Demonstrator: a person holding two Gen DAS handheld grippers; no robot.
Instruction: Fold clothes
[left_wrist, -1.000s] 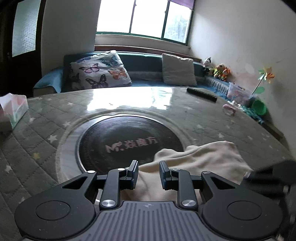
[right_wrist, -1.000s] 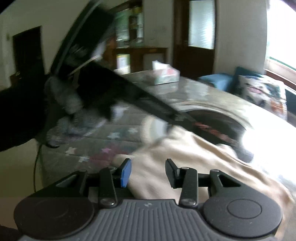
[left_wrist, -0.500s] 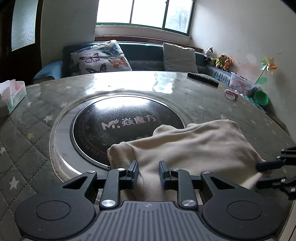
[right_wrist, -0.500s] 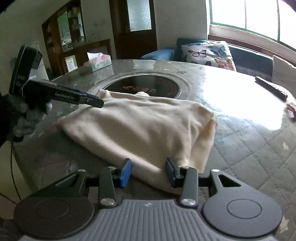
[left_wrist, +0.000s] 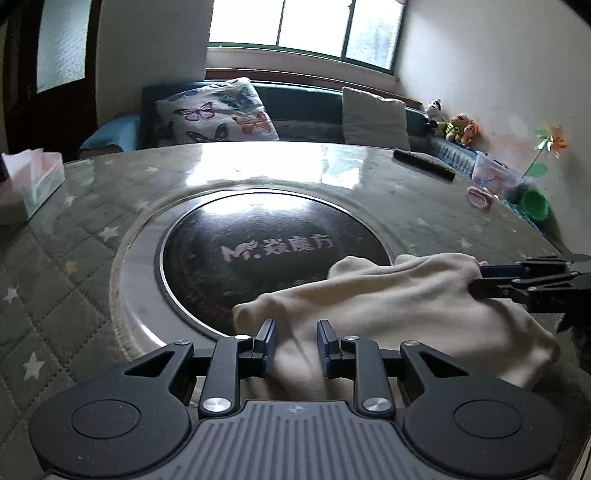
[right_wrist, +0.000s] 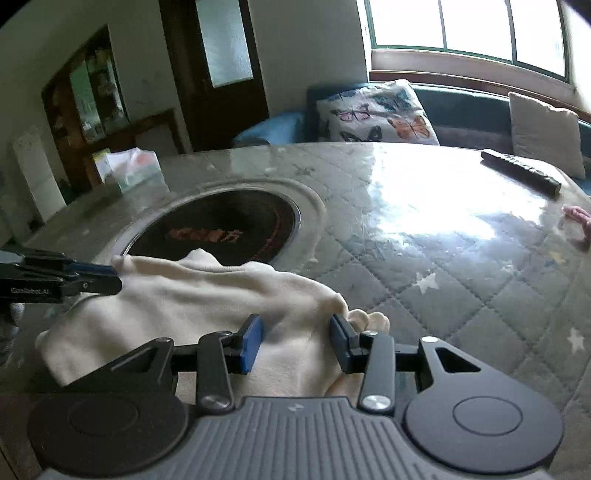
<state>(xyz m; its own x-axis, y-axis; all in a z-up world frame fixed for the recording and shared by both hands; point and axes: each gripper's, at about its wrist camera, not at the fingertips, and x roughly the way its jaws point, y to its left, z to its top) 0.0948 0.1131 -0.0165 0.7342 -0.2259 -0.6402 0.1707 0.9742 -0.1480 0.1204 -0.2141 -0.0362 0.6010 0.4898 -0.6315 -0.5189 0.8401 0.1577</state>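
A cream garment lies bunched at the near edge of a round quilted table, partly over its dark round hotplate. In the left wrist view my left gripper is shut on a fold of the fabric, and creases run in between its pads. My right gripper comes in from the right and pinches the garment's far corner. In the right wrist view the right gripper holds gathered cream cloth between its pads. There the left gripper grips the raised left corner.
A tissue box stands at the table's left edge. A black remote and a pink hair tie lie far right. Behind the table is a sofa with a butterfly cushion. The table's rim runs just under both grippers.
The right gripper has swung round and rolled, from the near right edge toward the garment's far side. The cloth, flat half a second ago, is now drawn up into a ridge. The left gripper has hardly moved.
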